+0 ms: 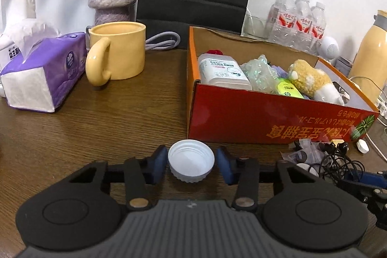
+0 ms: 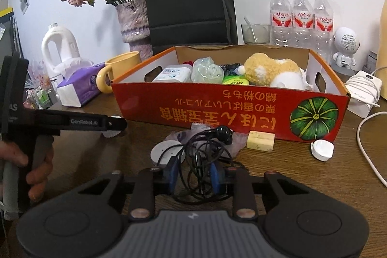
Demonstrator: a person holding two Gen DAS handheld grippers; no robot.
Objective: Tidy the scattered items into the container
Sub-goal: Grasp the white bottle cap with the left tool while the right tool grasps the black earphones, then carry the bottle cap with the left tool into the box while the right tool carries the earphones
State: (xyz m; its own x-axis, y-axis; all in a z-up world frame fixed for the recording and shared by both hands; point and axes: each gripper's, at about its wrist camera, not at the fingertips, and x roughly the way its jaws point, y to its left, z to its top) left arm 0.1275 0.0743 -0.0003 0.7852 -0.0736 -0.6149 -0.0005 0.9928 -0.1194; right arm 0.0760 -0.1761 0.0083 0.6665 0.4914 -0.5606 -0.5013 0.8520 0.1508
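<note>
Left wrist view: the left gripper (image 1: 191, 165) sits low over the wooden table (image 1: 96, 127) with a white bottle cap (image 1: 191, 165) lying open side up between its blue pads (image 1: 159, 165). The left pad looks right against the cap's rim; a thin gap shows on the right, so the jaws are not clamped on it. Just beyond stands the red cardboard box (image 1: 241, 113), already holding a white pill bottle (image 1: 221, 71) and a yellow plush toy (image 1: 312, 79) — a yellow mug (image 1: 118, 50) and purple tissue pack (image 1: 46, 69) sit to its left.

Right wrist view: the right gripper (image 2: 193, 175) is narrowed around a tangle of black earphone cable (image 2: 205, 149) in front of the box (image 2: 217, 108); I cannot tell whether the pads truly pinch it. A yellow eraser (image 2: 260, 140) and a white flip cap (image 2: 323, 149) lie near the box front. A hand (image 2: 36, 168) holds the left gripper at the left edge.
</note>
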